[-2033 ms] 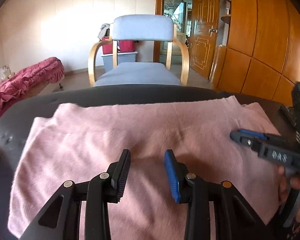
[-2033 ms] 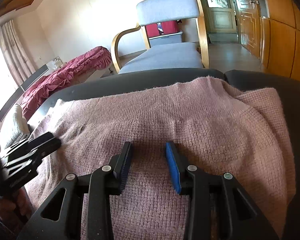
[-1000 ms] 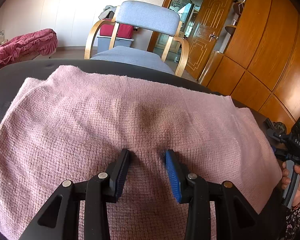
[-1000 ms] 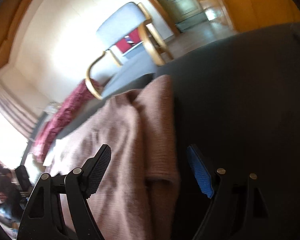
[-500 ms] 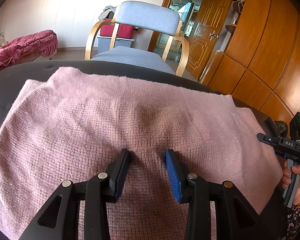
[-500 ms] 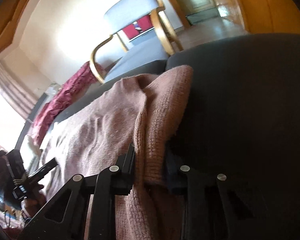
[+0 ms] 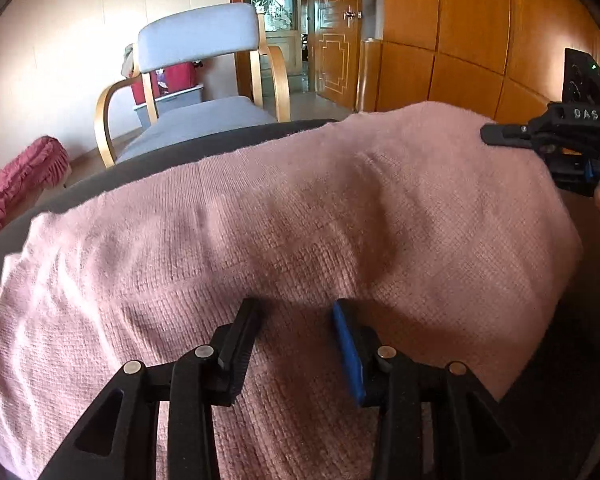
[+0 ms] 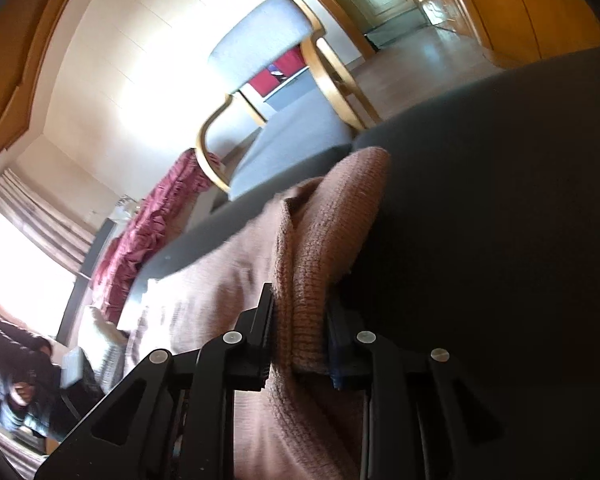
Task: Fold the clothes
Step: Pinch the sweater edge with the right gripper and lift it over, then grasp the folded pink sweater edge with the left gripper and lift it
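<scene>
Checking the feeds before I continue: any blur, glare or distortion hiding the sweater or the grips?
Left wrist: sharp, fisheye bends the table edge; pink sweater evenly lit, left gripper open above it. Right wrist: tilted, window blown out, lower-left corner smeared; right gripper clearly clamps a sweater fold.

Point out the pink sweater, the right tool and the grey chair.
sweater (image 7: 300, 216): left wrist view, middle of the knit spread on the dark surface.
right tool (image 8: 300, 332): right wrist view, between its fingertips, pinching the sweater's edge.
chair (image 7: 198, 38): left wrist view, padded backrest.
</scene>
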`<state>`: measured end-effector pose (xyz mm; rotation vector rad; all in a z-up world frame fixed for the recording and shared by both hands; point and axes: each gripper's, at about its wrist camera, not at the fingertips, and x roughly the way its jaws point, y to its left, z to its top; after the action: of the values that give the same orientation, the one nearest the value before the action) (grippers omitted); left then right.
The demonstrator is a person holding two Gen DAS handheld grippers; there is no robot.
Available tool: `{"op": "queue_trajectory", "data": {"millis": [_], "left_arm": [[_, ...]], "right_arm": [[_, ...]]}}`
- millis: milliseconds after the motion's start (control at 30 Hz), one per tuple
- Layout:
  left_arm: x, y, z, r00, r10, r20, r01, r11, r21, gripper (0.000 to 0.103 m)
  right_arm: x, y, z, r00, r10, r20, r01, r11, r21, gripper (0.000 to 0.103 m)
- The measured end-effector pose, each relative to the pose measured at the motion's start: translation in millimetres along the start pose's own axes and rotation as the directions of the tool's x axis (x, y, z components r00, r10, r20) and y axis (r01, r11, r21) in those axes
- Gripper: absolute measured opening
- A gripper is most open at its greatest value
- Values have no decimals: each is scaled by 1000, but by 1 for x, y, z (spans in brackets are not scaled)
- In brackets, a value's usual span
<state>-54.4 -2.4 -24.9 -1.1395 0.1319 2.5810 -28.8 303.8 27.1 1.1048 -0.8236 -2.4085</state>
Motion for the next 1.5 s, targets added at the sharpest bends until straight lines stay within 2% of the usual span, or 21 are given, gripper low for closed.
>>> {"op": "queue_trajectory", "data": {"millis": [133,300,400,467,500,567,600,700,767,800,867,900,967,1033,1133,1200,1300,1367,1433,1500], "left_arm": [[-27,47,-13,997,-56,58,65,983,-170,38],[-61,129,-38,990,69,127,-30,959,-283,38],[-63,188,-55,986,143,88,-104,932,-349,38],[-53,223,-73,997,71,42,-45,895,-443,38],[-52,235,-81,998,19,66,15,876,-482,39],[-57,249,-92,988,-65,143,133,829,-544,39],[-58,253,-97,981,-92,168,172,809,-561,39],[-57,259,-102,976,-108,191,199,797,-570,39],[-56,262,-104,973,-113,199,209,794,-571,39],[-56,263,-106,971,-120,206,219,788,-575,39],[-59,265,-108,965,-141,222,248,773,-585,39],[-59,266,-106,961,-152,231,263,765,-589,39],[-60,266,-101,953,-174,250,293,748,-596,39],[-66,267,-100,948,-180,261,306,731,-609,39],[-78,258,-88,925,-222,307,371,701,-610,41],[-82,243,-74,912,-266,312,406,691,-598,44],[-65,210,-46,899,-371,231,435,703,-563,46],[-43,189,-30,896,-418,153,426,707,-564,52],[-21,172,-17,895,-438,87,402,706,-583,71],[4,159,-6,873,-487,23,396,680,-617,78]], "right_arm": [[-4,24,6,999,43,-9,-43,998,34,22],[1,75,14,997,76,-27,-75,996,41,21],[8,112,18,994,100,-33,-99,994,42,21],[16,136,18,992,118,-38,-116,992,45,16],[23,150,18,990,133,-39,-131,990,45,12],[41,182,14,983,178,-52,-176,984,40,0],[52,201,10,982,178,-67,-177,984,14,0],[84,252,-1,983,153,-101,-161,984,-76,0],[101,280,-11,983,131,-129,-153,972,-178,0],[101,286,-17,989,90,-117,-115,966,-233,1],[97,293,-28,997,-3,-80,-25,938,-345,13],[93,293,-34,997,-54,-55,27,917,-397,17],[83,284,-45,988,-155,-3,135,871,-472,40],[77,268,-54,978,-210,18,190,845,-499,49],[66,238,-74,981,-195,-13,162,848,-505,53],[63,221,-89,981,-191,-21,154,844,-513,53],[66,209,-109,986,-161,-37,118,841,-527,53],[71,207,-120,987,-155,-29,113,820,-560,53],[77,205,-130,984,-178,5,146,788,-598,53],[82,201,-137,985,-171,4,135,763,-632,53]]}}
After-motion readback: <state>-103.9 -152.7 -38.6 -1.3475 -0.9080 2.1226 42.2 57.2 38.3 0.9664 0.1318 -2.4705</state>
